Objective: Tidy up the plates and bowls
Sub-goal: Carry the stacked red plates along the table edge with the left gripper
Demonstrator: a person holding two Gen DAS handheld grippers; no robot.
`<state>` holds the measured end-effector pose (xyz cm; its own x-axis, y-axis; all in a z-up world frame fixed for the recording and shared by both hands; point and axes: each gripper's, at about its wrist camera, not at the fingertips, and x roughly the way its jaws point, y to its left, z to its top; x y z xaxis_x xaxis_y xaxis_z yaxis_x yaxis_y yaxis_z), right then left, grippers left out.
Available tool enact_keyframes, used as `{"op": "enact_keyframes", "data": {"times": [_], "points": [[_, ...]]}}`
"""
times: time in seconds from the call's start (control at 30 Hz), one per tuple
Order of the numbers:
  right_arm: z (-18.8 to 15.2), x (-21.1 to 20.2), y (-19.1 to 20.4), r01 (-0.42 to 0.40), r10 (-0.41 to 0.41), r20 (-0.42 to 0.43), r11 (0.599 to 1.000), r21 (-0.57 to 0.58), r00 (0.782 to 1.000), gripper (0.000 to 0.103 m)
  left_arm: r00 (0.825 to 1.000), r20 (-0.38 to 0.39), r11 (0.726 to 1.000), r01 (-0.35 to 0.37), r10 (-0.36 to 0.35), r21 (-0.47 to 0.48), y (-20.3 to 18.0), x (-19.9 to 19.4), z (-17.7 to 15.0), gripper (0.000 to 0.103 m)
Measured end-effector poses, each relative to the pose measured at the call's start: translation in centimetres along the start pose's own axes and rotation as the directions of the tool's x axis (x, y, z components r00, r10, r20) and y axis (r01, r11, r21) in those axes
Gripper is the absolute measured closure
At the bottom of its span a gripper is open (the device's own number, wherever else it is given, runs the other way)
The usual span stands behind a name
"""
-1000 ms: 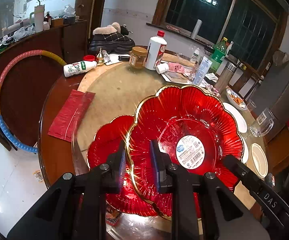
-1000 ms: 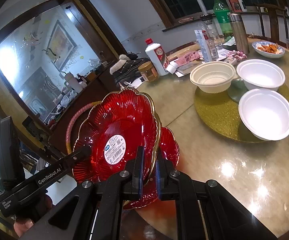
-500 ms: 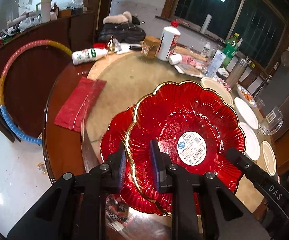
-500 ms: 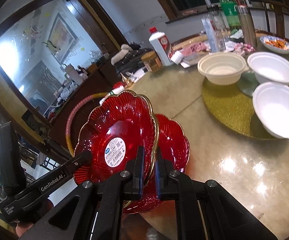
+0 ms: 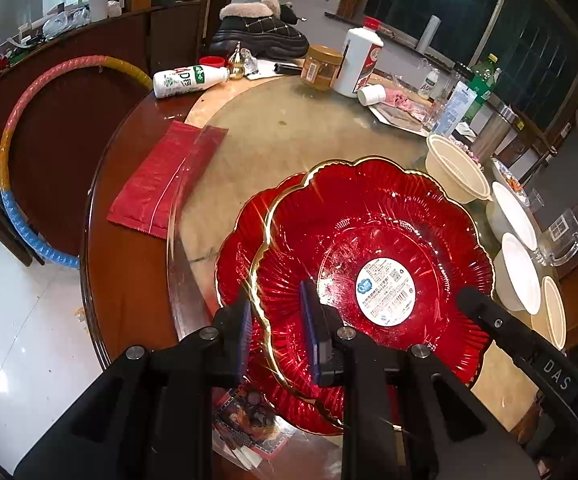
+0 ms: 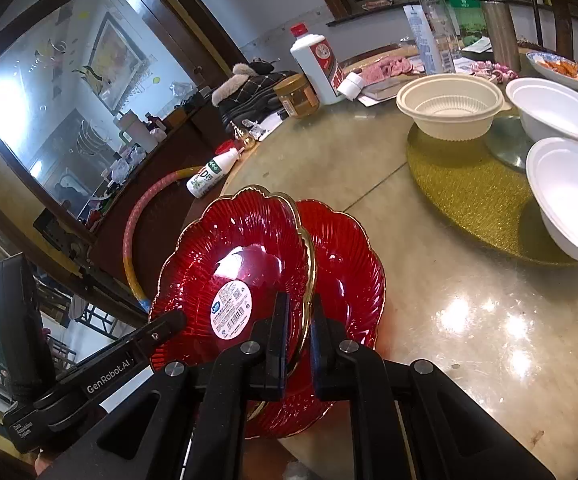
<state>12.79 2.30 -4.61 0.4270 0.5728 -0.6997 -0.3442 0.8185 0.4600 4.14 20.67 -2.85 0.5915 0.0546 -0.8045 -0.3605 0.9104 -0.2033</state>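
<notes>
**Upper red plate held over lower one**

Left tongs (image 5: 277, 332) and right tongs (image 6: 299, 330) both clamp the rim of the upper red scalloped plate (image 5: 373, 260), tilted directly above a second red plate (image 6: 349, 276) lying on the surface (image 6: 469, 320). White bowls (image 6: 573, 196) at 3 o'clock.

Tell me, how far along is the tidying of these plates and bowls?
Early going. In hand: both grippers, left and right, pinch the rim of the top red plate, held above a second red plate on the table; whether they touch is unclear. Left: the cream bowl and white bowls sit apart, unstacked.
</notes>
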Motion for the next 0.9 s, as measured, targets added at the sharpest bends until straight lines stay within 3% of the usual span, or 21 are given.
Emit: {"op": "enact_keyframes", "data": {"times": [0.9], "points": [[0.2, -0.6, 0.3, 0.022, -0.022, 0.012, 1.000, -0.014, 1.000, 0.095, 1.000, 0.012, 1.000, 0.002, -0.002, 0.016, -0.2, -0.6, -0.2, 0.083]]}}
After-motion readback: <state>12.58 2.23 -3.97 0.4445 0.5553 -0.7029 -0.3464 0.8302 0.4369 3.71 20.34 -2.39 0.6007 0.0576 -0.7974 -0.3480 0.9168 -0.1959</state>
